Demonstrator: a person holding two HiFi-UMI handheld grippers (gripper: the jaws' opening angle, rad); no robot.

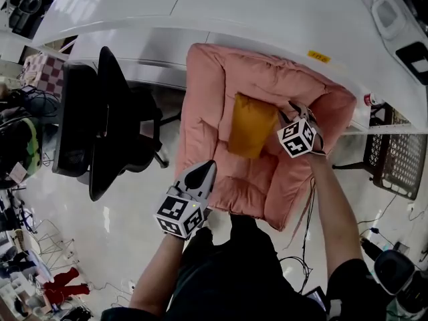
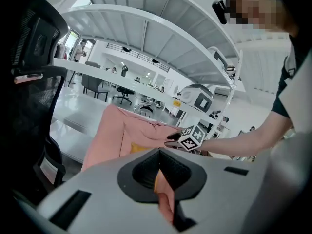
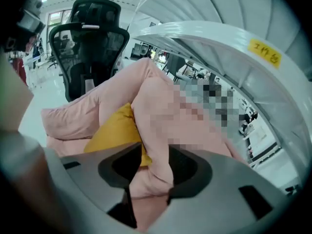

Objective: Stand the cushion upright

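A big pink cushion [image 1: 267,79] leans tilted against the white table's edge, with its lower end toward me. A small yellow cushion [image 1: 251,124] lies in its hollow. My left gripper [image 1: 208,169] is at the pink cushion's near left edge, jaws pinched on a fold of pink fabric [image 2: 163,191]. My right gripper [image 1: 293,112] is at the inner right side beside the yellow cushion [image 3: 117,128]. Its jaws stand apart with a pink fold [image 3: 151,179] loose between them, a gap showing on the left side.
A black office chair [image 1: 100,122] stands left of the cushion. The white table [image 1: 267,12] runs along the back. A black wire rack [image 1: 394,156] sits at the right, with cables [image 1: 307,259] on the floor near my legs.
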